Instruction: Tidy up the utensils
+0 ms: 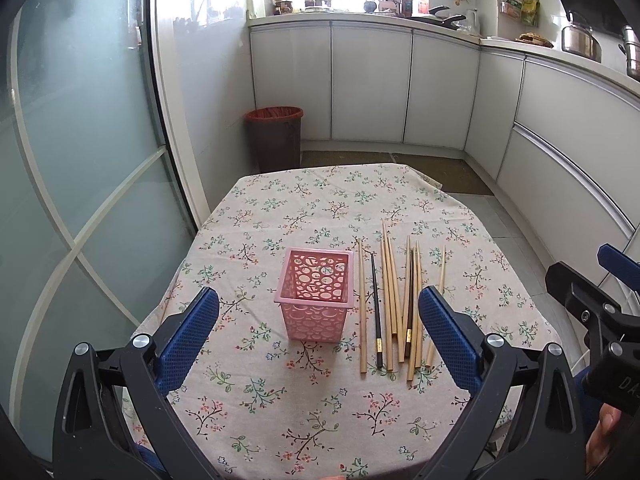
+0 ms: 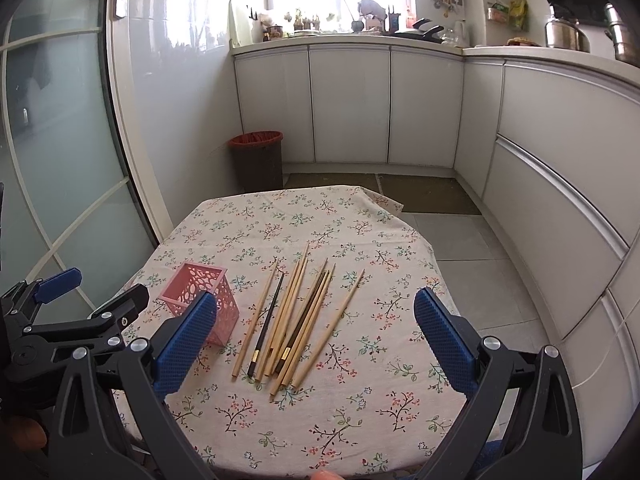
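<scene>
Blue pads (image 1: 188,344) of the left gripper (image 1: 318,336) are filling the bottom of the left wrist view, spread wide with nothing between them. Framed in that gap, at lower centre, a pink basket (image 1: 314,304) is standing upright on the floral cloth (image 1: 280,208), and no utensil is showing in it. Just right of it, the chopsticks (image 1: 394,304) are lying in a loose row, tips pointing up the frame; most are pale wood, two are dark with gold bands. The rightmost ones are partly hiding behind the right-hand pad. At the right edge, the other gripper is poking in. A bin (image 1: 274,136) is sitting on the floor beyond the table.

Blue pads (image 2: 184,344) are likewise framing the bottom of the right wrist view, where the right gripper (image 2: 316,342) is also gaping wide and holding nothing. Its gap is lining up over the chopsticks (image 2: 296,320), fanned at centre, several crossing one another. The basket (image 2: 200,292) is sitting at lower left, tilted by the lens, partly behind the left-hand pad. The left gripper is showing at the left edge.

Nothing is looking sorted yet, so the first pick appears to be the step in hand. The next move probably calls for lowering the right gripper onto one outlying stick, closing across its shaft, then tipping it upright into the basket, perhaps with the left gripper steadying that light basket.
</scene>
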The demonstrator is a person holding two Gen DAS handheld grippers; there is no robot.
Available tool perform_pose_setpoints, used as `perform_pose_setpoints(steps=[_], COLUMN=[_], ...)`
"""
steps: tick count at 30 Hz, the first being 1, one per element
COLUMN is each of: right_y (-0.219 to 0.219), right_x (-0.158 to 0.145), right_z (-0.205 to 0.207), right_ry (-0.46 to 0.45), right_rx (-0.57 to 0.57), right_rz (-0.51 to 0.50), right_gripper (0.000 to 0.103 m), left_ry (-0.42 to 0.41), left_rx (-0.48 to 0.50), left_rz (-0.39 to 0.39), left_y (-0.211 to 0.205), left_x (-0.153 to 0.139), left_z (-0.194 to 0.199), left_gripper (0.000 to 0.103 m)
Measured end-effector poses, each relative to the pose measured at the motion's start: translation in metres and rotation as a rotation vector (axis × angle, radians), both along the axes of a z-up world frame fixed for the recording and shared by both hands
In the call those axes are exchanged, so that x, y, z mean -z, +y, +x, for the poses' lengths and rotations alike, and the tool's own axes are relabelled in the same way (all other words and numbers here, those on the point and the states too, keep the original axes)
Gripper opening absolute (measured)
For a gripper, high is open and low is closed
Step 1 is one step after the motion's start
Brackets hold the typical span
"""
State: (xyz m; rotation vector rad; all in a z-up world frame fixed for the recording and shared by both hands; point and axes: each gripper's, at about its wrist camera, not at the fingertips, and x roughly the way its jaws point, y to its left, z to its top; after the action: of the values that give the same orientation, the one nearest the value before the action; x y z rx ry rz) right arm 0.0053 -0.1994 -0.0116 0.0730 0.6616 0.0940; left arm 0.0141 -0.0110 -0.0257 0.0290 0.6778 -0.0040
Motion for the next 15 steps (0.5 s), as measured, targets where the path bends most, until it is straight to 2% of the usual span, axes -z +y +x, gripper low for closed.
perform_pose_setpoints(steps=[15], right_y=[-0.007], right_x=[0.018], right_z=[0.015], right_ry=[0.041], right_rx=[-0.004], right_rz=[-0.009], right_gripper=[0.096], left_ry=[0.035], left_rx=[0.013], left_rz=[0.010], left_y=[-0.005], left_x=[0.005], left_z=[0.008], left_gripper=[0.096])
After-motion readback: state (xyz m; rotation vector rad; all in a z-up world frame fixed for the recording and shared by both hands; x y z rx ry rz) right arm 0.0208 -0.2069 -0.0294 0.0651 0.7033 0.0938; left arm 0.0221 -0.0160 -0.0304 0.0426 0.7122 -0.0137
